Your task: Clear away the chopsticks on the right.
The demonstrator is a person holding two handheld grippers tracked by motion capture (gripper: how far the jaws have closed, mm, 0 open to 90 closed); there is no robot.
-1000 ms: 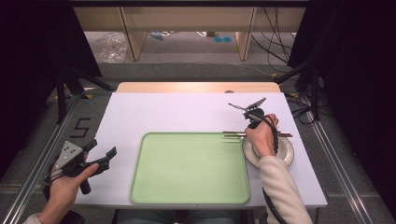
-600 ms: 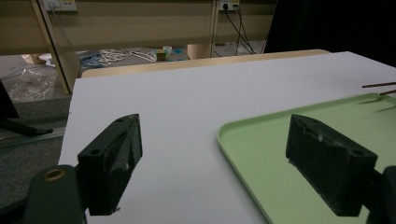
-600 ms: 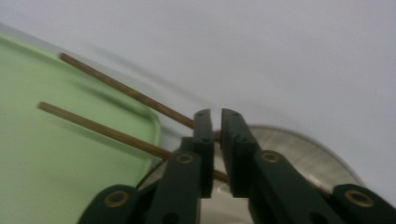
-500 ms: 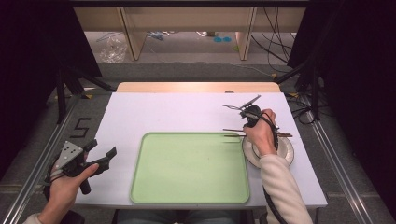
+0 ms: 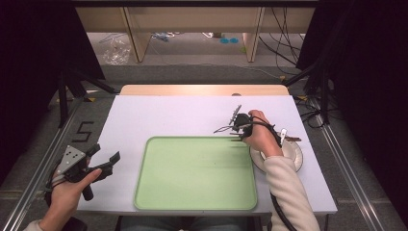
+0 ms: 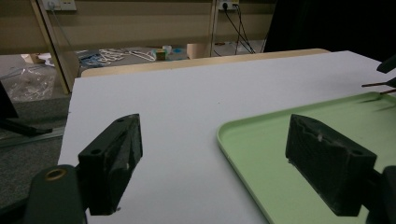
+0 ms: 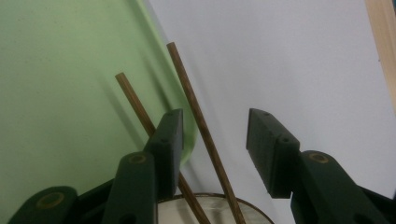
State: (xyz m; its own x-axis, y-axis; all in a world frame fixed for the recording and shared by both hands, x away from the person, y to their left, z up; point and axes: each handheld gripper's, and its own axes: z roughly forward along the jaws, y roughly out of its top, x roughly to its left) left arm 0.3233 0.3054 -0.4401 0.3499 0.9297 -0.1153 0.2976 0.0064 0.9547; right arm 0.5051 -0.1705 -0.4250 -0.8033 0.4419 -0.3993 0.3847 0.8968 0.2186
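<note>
In the high view, the right gripper [image 5: 239,126] is seen above the chopsticks [image 5: 236,139], bridging plate [image 5: 294,155] and tray [image 5: 197,173] rim at three o'clock.

In the left gripper view, fingers [image 6: 114,156] are held wide, empty.

In the right gripper view, fingers [image 7: 170,135], just opened, are apart; one chopstick lies between, ungripped. It could be knocked onto the desk [image 7: 299,60].

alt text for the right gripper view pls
Two brown chopsticks rest on a white plate, tips reaching over a green tray. The right gripper, jaws just opening, has one stick between its jaws, unpressed.

Left gripper [image 5: 103,161] low at left, jaws wide apart. Right gripper [image 5: 230,129] reaching forward-left, jaws just opening, nothing pressed; sleeve [image 5: 288,192] cream.
</note>
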